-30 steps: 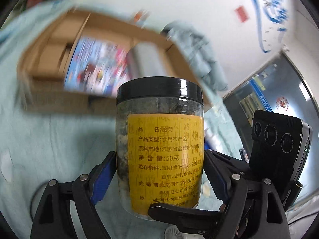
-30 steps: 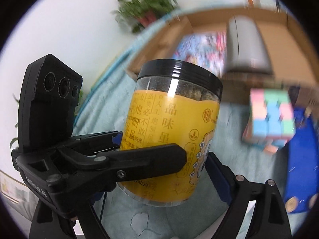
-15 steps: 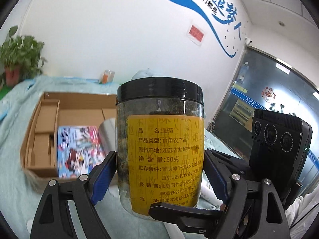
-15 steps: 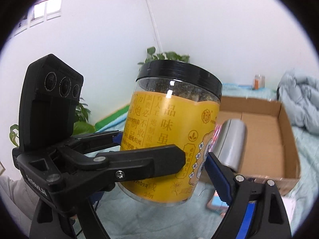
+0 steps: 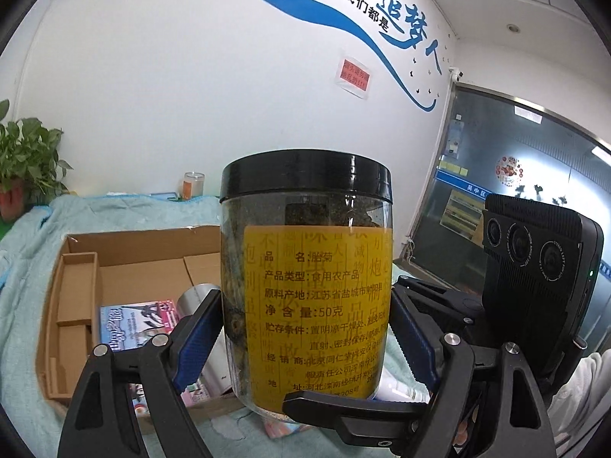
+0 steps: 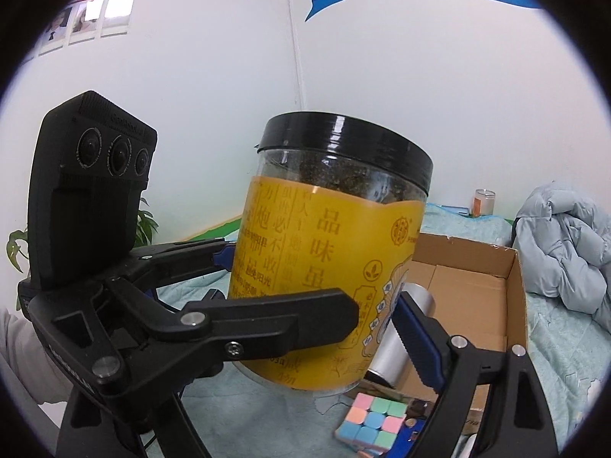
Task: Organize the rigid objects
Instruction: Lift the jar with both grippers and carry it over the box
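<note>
The jar (image 5: 307,286), black-lidded with a yellow label, hangs upright in the air, and both grippers have it at once. The left gripper (image 5: 305,328) is closed on its lower body, blue pads pressed against opposite sides; the right gripper (image 6: 317,301) is closed on it too, one pad against the far side of the label and the other at the near right. In the right view one finger of the left gripper crosses the front of the jar, so the two grips sit at about the same height, set across each other. The jar's long axis stands near vertical, tilted a little in the right view. The box (image 5: 126,267) lies below and beyond the jar on the teal-covered bed (image 6: 565,343), open side up. In the left view it sits to the left, its divider strip along the left wall, with a magazine (image 5: 133,316) flat on its floor and a silver can (image 6: 401,336) lying on its side by the near wall. A cube (image 6: 372,420) lies outside, in front of the box's near wall. Judging by this, the jar has to travel forward and down, and the free floor toward the box's back right looks like the spot; both arms are equally near.
</note>
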A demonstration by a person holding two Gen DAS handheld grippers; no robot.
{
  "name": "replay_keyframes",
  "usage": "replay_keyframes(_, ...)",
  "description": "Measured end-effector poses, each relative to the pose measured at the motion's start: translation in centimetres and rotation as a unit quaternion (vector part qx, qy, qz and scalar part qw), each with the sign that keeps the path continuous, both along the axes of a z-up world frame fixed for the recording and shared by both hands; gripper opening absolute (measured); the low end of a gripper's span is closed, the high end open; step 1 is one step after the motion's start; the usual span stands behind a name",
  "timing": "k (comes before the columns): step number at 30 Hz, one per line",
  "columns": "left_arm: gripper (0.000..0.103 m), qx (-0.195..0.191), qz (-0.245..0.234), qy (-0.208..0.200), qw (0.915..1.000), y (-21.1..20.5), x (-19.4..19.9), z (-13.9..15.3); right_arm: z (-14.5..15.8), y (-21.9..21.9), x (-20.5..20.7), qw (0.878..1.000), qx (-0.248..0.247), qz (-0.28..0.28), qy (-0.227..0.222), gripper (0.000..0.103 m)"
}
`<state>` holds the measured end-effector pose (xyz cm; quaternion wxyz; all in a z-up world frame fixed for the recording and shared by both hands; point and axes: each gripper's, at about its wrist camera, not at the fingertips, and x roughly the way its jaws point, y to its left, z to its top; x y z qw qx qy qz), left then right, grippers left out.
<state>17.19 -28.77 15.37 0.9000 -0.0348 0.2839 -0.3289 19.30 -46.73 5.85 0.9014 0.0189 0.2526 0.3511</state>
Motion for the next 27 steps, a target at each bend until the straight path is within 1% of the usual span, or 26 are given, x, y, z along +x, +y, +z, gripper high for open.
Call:
replay_keyframes(4,0.083,0.002,0.005,0.007,1.0000,-1.3,1.1,-0.8,-0.2,-0.6,0.9,1.000,-0.004,0.004,0.009,0.088)
replay_keyframes(8,0.083,0.001,0.013,0.031,0.9994,-2.4,2.8,-1.9,-0.2,-1.0,1.3,0.999,-0.006,0.010,0.030,0.088)
replay_keyframes(11,0.083,0.006,0.023,0.062,0.9978,-3.1,4.9,-3.5,-0.5,-1.3,2.0,0.998,-0.010,0.018,0.055,0.088)
replay_keyframes(13,0.083,0.011,0.029,0.088,0.9956,-3.2,6.8,-4.6,-1.0,-1.5,2.8,0.996,-0.010,0.027,0.083,0.088)
replay_keyframes(15,0.083,0.023,0.035,0.123,0.9915,-3.7,8.5,-6.1,-1.7,-1.7,3.8,0.993,-0.011,0.036,0.111,0.088)
replay_keyframes(17,0.083,0.027,0.043,0.153,0.9870,-3.6,10.0,-7.4,-3.0,-1.9,5.2,0.988,-0.009,0.046,0.150,0.088)
replay_keyframes(18,0.083,0.022,0.047,0.169,0.9843,-3.4,10.6,-8.3,-3.7,-2.1,5.8,0.984,-0.004,0.052,0.171,0.088)
replay_keyframes(21,0.083,0.000,0.050,0.221,0.9739,-2.9,12.6,-10.9,-4.9,-2.5,7.0,0.977,0.005,0.061,0.206,0.088)
replay_keyframes(24,0.082,-0.011,0.055,0.250,0.9667,-2.7,14.2,-12.7,-6.6,-3.3,8.9,0.967,0.023,0.065,0.244,0.088)
replay_keyframes(27,0.082,-0.012,0.056,0.266,0.9623,-3.1,15.5,-13.6,-7.1,-3.9,9.7,0.963,0.035,0.067,0.261,0.088)
